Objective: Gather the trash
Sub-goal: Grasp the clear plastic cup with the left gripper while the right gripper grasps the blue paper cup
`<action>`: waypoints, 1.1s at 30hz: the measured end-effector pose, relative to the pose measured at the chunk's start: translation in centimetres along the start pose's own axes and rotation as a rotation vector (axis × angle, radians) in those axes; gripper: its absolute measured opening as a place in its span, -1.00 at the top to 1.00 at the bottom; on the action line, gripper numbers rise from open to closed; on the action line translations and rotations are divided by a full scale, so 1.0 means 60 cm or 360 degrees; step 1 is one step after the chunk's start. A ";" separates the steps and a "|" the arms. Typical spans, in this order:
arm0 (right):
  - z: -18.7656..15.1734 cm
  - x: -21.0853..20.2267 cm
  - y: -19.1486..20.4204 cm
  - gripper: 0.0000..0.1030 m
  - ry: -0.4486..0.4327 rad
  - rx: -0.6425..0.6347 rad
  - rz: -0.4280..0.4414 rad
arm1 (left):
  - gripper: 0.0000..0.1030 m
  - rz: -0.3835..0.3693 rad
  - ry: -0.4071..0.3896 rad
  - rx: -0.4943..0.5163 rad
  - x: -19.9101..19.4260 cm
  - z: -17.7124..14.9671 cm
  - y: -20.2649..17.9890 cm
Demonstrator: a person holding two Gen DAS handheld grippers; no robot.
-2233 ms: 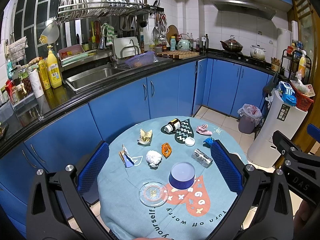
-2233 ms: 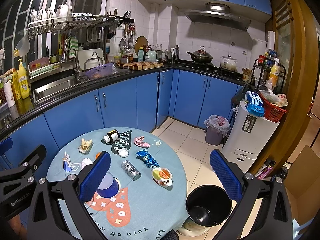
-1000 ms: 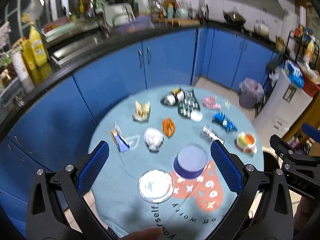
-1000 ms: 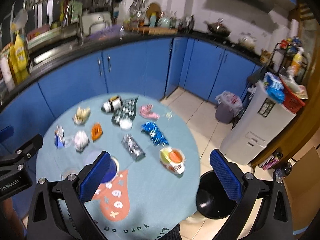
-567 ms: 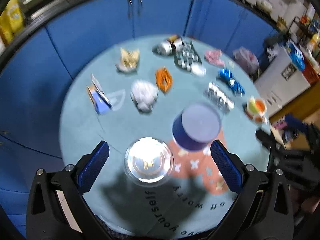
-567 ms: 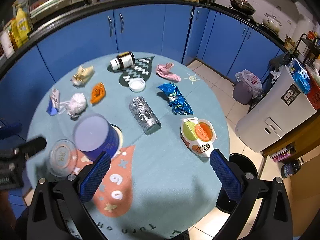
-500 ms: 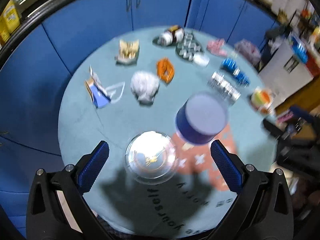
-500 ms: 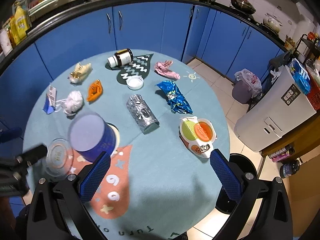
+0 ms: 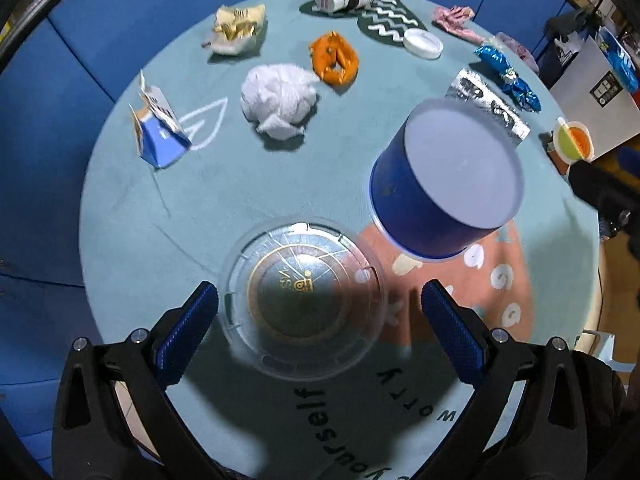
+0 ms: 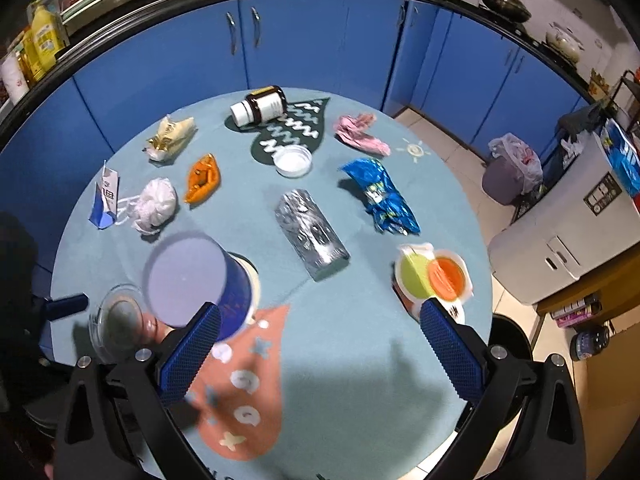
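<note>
Trash lies scattered on a round table with a teal cloth (image 9: 132, 208). A clear plastic lid (image 9: 302, 298) lies right in front of my open left gripper (image 9: 318, 320), between its fingers. A blue tub (image 9: 444, 188) stands upside down beside it, also in the right wrist view (image 10: 196, 280). My right gripper (image 10: 320, 344) is open and empty above the near table, with a foil wrapper (image 10: 312, 232) and an orange-and-green cup (image 10: 434, 276) ahead of it.
Farther on lie a white tissue ball (image 9: 278, 98), an orange wrapper (image 9: 334, 58), a blue carton (image 9: 156, 136), a brown bottle (image 10: 260, 106), a white cap (image 10: 293, 160), a blue foil bag (image 10: 380, 196) and a pink wrapper (image 10: 358, 128). A black bin (image 10: 510, 340) stands on the floor beside the table. Blue cabinets (image 10: 320, 40) run behind.
Both grippers have tilted down and come closer to the table. The left one has dropped onto the clear lid; the right one has moved in over the near table.
</note>
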State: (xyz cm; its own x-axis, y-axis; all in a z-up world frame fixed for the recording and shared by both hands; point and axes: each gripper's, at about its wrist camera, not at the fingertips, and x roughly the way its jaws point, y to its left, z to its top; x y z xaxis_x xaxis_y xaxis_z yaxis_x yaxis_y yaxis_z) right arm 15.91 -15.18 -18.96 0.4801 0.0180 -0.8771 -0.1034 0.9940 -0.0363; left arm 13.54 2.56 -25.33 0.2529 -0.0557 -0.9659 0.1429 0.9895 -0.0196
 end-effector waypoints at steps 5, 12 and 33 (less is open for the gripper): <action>0.012 0.006 0.024 -0.89 0.0011 -0.0049 0.0048 | -0.94 0.0012 -0.0019 -0.0025 0.006 0.002 0.010; 0.021 0.026 0.062 -0.89 0.0072 -0.0118 0.0141 | -0.75 -0.0007 0.0041 -0.0094 0.019 0.001 0.039; 0.038 0.069 0.133 -0.89 0.0190 -0.0212 0.0229 | -0.72 0.0055 -0.0045 -0.0302 -0.012 -0.015 0.126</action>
State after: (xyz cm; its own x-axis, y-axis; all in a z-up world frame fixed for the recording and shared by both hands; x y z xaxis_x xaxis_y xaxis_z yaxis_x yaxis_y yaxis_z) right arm 19.06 -6.92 -21.78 0.3465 0.1377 -0.9279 -0.2815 0.9589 0.0372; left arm 13.59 10.20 -25.03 0.2819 -0.0221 -0.9592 -0.0484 0.9981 -0.0372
